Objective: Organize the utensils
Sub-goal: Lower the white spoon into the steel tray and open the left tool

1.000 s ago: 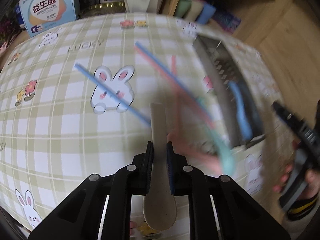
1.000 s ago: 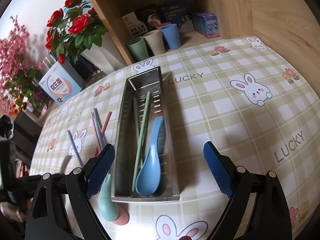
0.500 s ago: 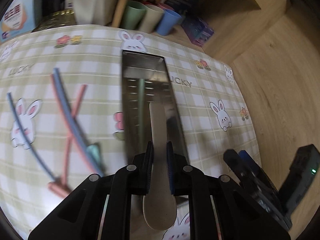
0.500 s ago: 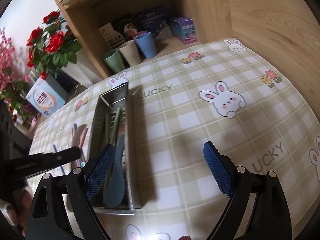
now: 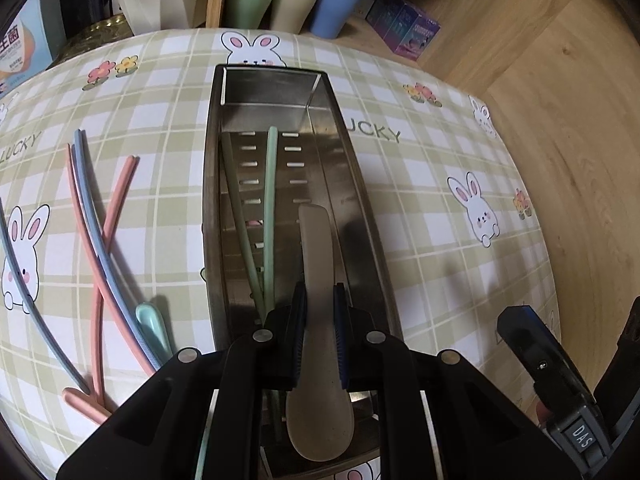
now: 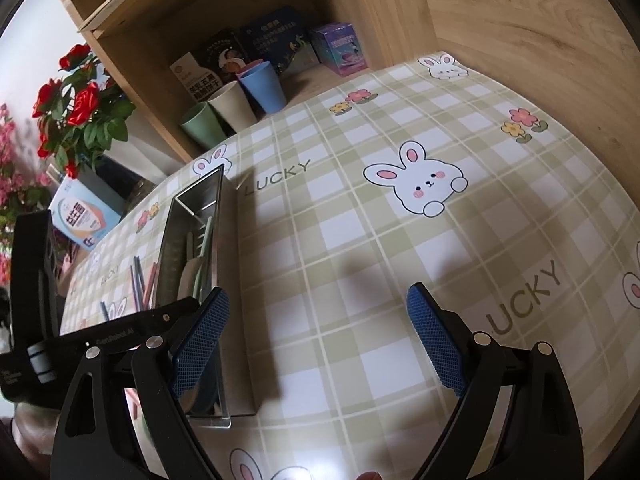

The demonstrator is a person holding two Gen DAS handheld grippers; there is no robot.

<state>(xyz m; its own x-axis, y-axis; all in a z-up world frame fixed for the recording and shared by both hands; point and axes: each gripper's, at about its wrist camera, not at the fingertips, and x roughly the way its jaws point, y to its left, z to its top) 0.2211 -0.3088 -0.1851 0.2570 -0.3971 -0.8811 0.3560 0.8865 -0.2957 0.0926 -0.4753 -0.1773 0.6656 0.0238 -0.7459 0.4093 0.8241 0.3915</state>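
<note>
My left gripper (image 5: 319,312) is shut on a beige spoon (image 5: 318,264), holding it lengthwise just above the near half of the steel utensil tray (image 5: 276,88). Two green chopsticks (image 5: 269,200) lie inside the tray. On the cloth left of the tray are pink chopsticks (image 5: 120,196), blue chopsticks (image 5: 90,208) and a teal spoon (image 5: 154,332). My right gripper (image 6: 318,340) is open and empty over bare tablecloth to the right of the tray (image 6: 200,204); the left gripper's body (image 6: 100,336) crosses its view at the left.
Green, beige and blue cups (image 5: 294,4) stand at the table's far edge in a wooden shelf (image 6: 200,20), with boxes (image 6: 340,50) beside them. A flower pot (image 6: 80,108) and a carton (image 6: 84,216) stand far left. A wooden wall (image 5: 560,120) runs along the right.
My left gripper has carried the beige spoon rightward from over the loose chopsticks to above the tray. The right gripper has swung right, away from the tray, still open.
</note>
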